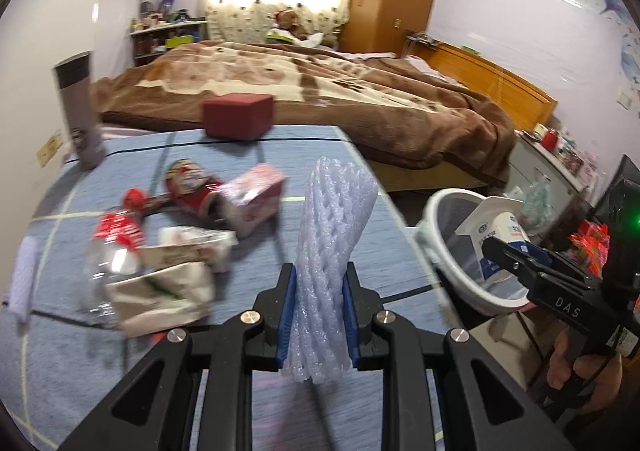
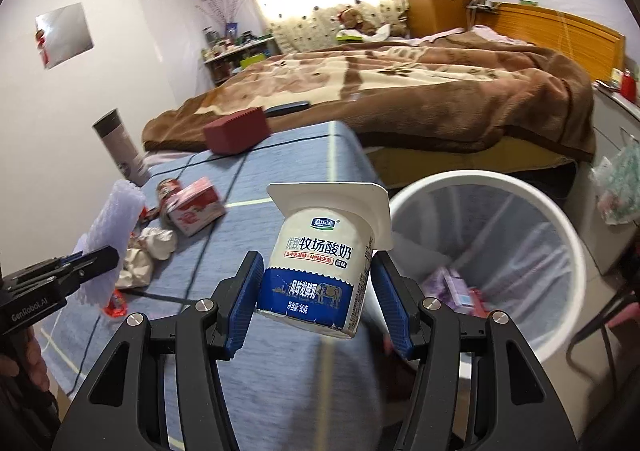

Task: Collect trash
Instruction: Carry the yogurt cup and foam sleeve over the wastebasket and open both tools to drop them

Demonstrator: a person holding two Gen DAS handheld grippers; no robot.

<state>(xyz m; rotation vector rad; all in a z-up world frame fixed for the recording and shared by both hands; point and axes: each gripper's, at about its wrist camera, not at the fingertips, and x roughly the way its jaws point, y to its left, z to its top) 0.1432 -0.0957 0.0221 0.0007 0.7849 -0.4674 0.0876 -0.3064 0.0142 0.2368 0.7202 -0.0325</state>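
My left gripper (image 1: 319, 311) is shut on a white foam fruit net (image 1: 334, 243), which stands upright between its blue pads above the blue tablecloth (image 1: 248, 331). My right gripper (image 2: 316, 291) is shut on a white and blue yogurt cup (image 2: 320, 263), held tilted beside the rim of the white trash bin (image 2: 560, 251). In the left wrist view the right gripper (image 1: 496, 251) holds the yogurt cup (image 1: 500, 239) over the bin (image 1: 432, 219). Other trash lies on the table: a crushed plastic bottle (image 1: 108, 251), a pink carton (image 1: 256, 199), a red can (image 1: 188, 183) and crumpled wrappers (image 1: 164, 291).
A dark red box (image 1: 238, 115) and a tall grey flask (image 1: 78, 111) stand at the table's far side. A bed with a brown blanket (image 1: 360, 91) lies beyond. The bin holds some packaging (image 2: 452, 287). A hand (image 1: 576, 363) grips the right tool's handle.
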